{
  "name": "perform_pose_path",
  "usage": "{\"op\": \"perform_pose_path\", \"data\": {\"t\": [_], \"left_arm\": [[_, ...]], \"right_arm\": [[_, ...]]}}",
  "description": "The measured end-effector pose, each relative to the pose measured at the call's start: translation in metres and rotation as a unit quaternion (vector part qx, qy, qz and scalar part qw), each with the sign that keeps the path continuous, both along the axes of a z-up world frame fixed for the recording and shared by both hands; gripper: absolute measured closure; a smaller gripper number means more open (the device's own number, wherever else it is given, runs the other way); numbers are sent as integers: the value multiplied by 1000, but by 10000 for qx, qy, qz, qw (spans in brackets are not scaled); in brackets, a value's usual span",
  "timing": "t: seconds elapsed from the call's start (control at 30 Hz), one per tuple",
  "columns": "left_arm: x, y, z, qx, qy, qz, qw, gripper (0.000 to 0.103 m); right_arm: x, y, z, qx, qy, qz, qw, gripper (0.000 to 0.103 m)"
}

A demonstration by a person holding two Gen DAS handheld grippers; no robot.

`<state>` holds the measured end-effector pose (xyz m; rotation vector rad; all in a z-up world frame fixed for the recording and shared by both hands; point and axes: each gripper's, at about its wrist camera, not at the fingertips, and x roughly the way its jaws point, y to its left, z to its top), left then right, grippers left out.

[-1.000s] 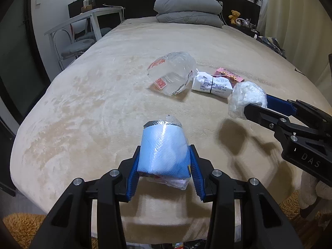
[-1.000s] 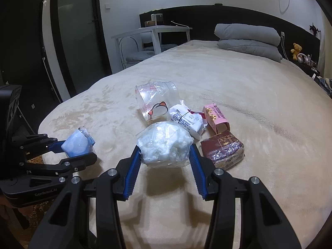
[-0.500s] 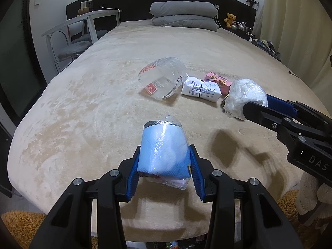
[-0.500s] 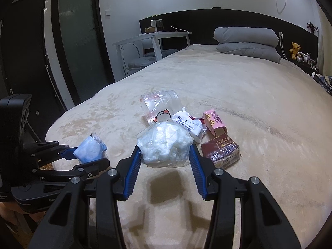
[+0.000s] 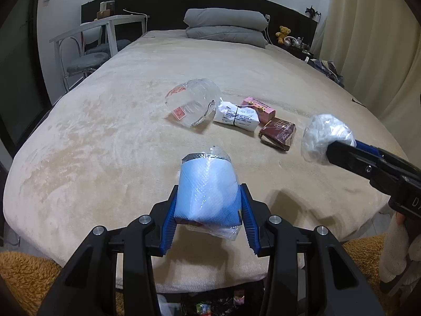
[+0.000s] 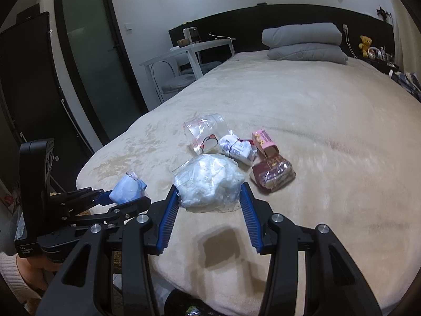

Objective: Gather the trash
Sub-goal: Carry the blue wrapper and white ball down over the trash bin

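Your left gripper (image 5: pixel 209 205) pinches a blue wrapped packet (image 5: pixel 208 192) and your right gripper (image 6: pixel 210 197) a white crumpled bag (image 6: pixel 209 180), above the bed's (image 5: pixel 105 144) foot edge.

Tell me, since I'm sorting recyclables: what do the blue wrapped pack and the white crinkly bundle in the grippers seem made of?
Blue wrapped pack: seemingly soft paper tissue with an embossed texture, inside thin glossy plastic film that glints. White crinkly bundle: clear shiny plastic film, creased, over white filling, perhaps crumpled tissue; uncertain.

2 grey pillows (image 5: pixel 226 27), teddy bear (image 5: pixel 283 33).
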<state>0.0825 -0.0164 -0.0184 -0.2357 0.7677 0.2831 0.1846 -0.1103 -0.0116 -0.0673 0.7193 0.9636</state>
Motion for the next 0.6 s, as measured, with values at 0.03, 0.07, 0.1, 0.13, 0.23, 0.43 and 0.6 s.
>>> {"op": "perform_pose_path", "data": {"t": [0.03,0.07,0.1,0.13,0.23,0.43,0.6], "left_arm": [[-3,-1,-1,-33,4,-4,10000,61],[-6,-2,-2,-64,17,-12,10000,61],[-8,-4,-2,-89,31,-26,10000,61],[-11,-5,-4,-113,40,-35,9999,61],[-19,-9,-8,-209,114,-62,9997,61],[-34,-17,-18,-390,248,-135,9988,61],[-46,-28,-21,-543,239,-262,9979,61]], "right_arm": [[-3,-1,0,-20,69,-17,10000,55],[-7,-2,0,-45,121,-31,9999,55],[-11,-3,1,-64,154,-54,9998,55],[-13,-4,1,-69,195,-81,9998,55],[-20,-10,-1,-90,437,-198,9988,55],[-36,-27,-8,-179,622,-310,9974,55],[-46,-54,-15,-98,801,-569,9951,55]]}}
